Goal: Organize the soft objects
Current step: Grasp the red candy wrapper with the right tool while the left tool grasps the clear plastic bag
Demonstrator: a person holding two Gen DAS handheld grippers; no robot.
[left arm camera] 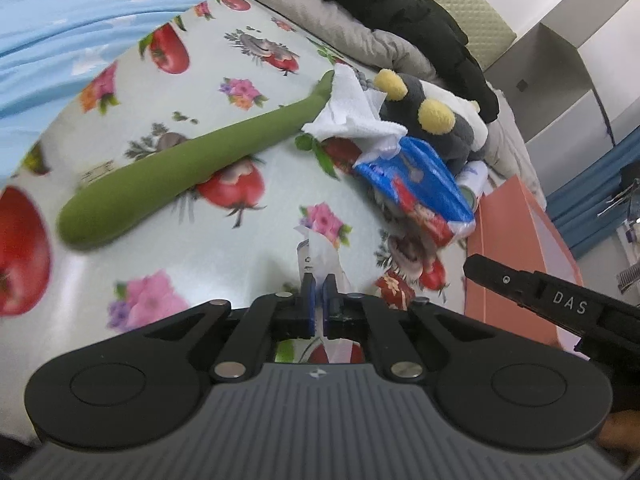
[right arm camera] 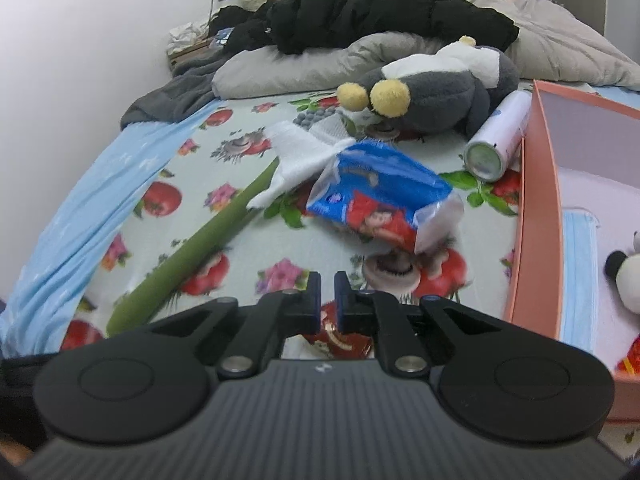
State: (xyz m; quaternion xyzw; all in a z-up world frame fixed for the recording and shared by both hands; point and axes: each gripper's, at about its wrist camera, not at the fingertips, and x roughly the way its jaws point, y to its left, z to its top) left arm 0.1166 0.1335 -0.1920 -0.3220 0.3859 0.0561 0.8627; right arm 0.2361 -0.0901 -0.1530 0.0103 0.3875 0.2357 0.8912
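On the fruit-print bed sheet lie a long green plush (left arm camera: 188, 162) (right arm camera: 188, 256), a white cloth (left arm camera: 352, 108) (right arm camera: 300, 156), a blue-and-red tissue pack (left arm camera: 420, 188) (right arm camera: 380, 196) and a grey plush with yellow ears (left arm camera: 436, 112) (right arm camera: 436, 92). My left gripper (left arm camera: 319, 284) is shut on a small white packet (left arm camera: 320, 254) above the sheet. My right gripper (right arm camera: 327, 280) has its jaws nearly together, nothing visibly held; a red wrapper (right arm camera: 340, 340) lies beneath it. The right gripper's body also shows in the left wrist view (left arm camera: 560, 304).
A pink box (right arm camera: 540, 208) (left arm camera: 516, 248) stands at the right, holding a blue face mask (right arm camera: 580, 272) and a panda plush (right arm camera: 628, 276). A white spray can (right arm camera: 500, 136) lies beside it. A black jacket (right arm camera: 380, 12), grey pillow (right arm camera: 304, 64) and blue blanket (right arm camera: 100, 200) border the sheet.
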